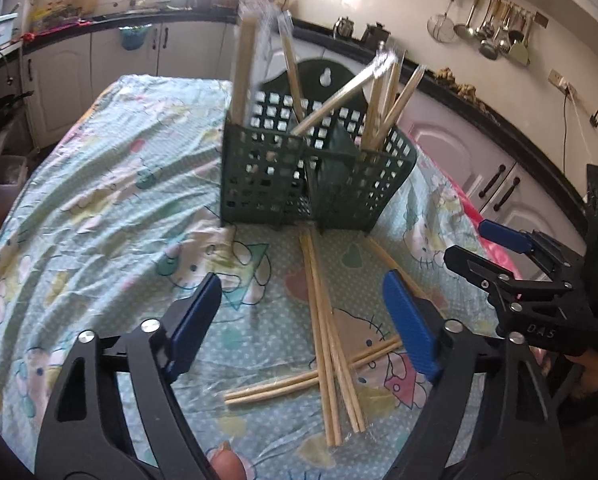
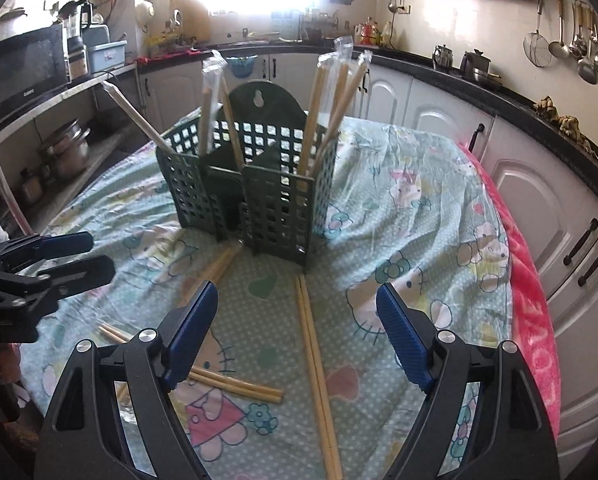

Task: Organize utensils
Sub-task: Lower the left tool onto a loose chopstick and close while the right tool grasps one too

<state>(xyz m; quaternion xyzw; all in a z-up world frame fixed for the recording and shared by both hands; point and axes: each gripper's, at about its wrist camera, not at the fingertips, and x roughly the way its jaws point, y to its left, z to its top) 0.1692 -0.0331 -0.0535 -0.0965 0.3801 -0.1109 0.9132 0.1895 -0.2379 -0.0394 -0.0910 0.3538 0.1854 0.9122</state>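
Note:
A dark green perforated utensil holder (image 1: 299, 176) (image 2: 255, 196) stands on the table, with several wrapped chopstick pairs upright in its compartments (image 1: 383, 108) (image 2: 327, 104). More wrapped chopstick pairs lie loose on the cloth in front of it (image 1: 327, 344) (image 2: 315, 364). My left gripper (image 1: 303, 320) is open and empty above the loose chopsticks. My right gripper (image 2: 295, 332) is open and empty over a pair lying lengthwise. The right gripper also shows at the right in the left wrist view (image 1: 483, 248), the left gripper at the left in the right wrist view (image 2: 87, 256).
The table wears a pale green cartoon-print cloth (image 1: 99, 208) (image 2: 419, 208), with a pink towel (image 2: 527, 300) at its right edge. White kitchen cabinets (image 2: 539, 184) and black counters surround it. Ladles hang on the wall (image 1: 495, 32). A microwave (image 2: 23, 68) sits left.

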